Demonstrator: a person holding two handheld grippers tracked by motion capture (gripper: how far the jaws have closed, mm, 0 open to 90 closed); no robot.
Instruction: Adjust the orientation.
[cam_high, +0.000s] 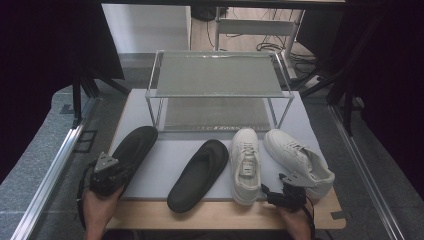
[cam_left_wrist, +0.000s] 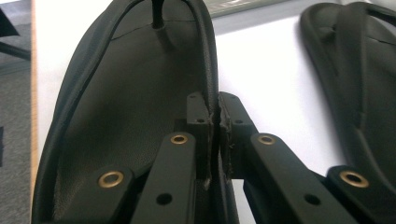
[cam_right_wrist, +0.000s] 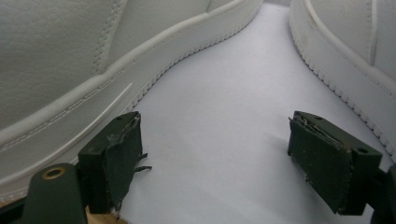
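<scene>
A black flip-flop (cam_high: 136, 144) lies at the left edge of the white mat (cam_high: 165, 160). My left gripper (cam_high: 112, 170) is shut on the rim at its heel end. In the left gripper view the jaws (cam_left_wrist: 214, 123) pinch the side edge of this flip-flop (cam_left_wrist: 130, 93), and the toe post shows ahead. A second black flip-flop (cam_high: 197, 175) (cam_left_wrist: 359, 70) lies to its right. Two white sneakers (cam_high: 246, 165) (cam_high: 300, 160) stand side by side. My right gripper (cam_high: 284, 191) (cam_right_wrist: 215, 158) is open, low over the mat between their heels, with one sneaker (cam_right_wrist: 70, 60) on the left and the other (cam_right_wrist: 345, 42) on the right.
A two-tier metal shoe rack (cam_high: 217, 75) stands at the back of the mat with bare shelves. The wooden table edge (cam_high: 225, 215) runs along the front. Metal rails (cam_high: 50, 170) flank the table on both sides.
</scene>
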